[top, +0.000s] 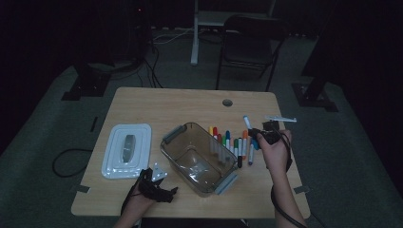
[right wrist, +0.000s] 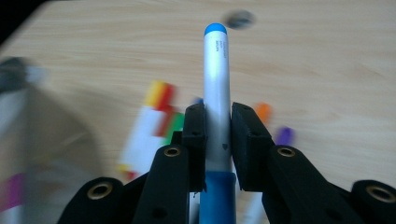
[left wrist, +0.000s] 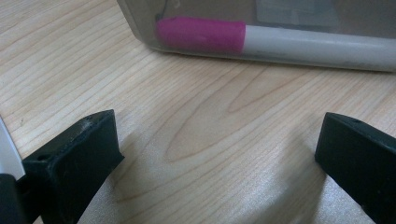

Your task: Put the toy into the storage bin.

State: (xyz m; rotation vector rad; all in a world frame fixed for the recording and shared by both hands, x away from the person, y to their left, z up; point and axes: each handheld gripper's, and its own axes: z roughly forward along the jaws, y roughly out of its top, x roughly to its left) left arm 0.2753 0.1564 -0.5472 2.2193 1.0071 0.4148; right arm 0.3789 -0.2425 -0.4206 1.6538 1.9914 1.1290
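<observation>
the right tool [right wrist: 218, 135] is clenched on a blue marker [right wrist: 217, 93], its two black jaws pinching the white barrel just above the blue cap, with the marker standing straight out between them. seen from the high view, this right tool [top: 259, 135] hangs above the row of loose markers [top: 233, 142] on the bench [top: 142, 102], just right of the clear plastic bin [top: 197, 156]. the step in hand looks like carrying the blue marker over to the bin, where a pink marker [left wrist: 201, 35] already lies against the wall. to do it well, keep the grip firm and the barrel level, clear the bin's near rim before lowering, and let go only once the marker is low inside so it does not bounce out. the left tool [left wrist: 219, 154] rests released on the bench close to the bin, jaws wide with nothing between them; it could steady the bin if it slides. the white lid [top: 126, 149] lies well apart to the left.
</observation>
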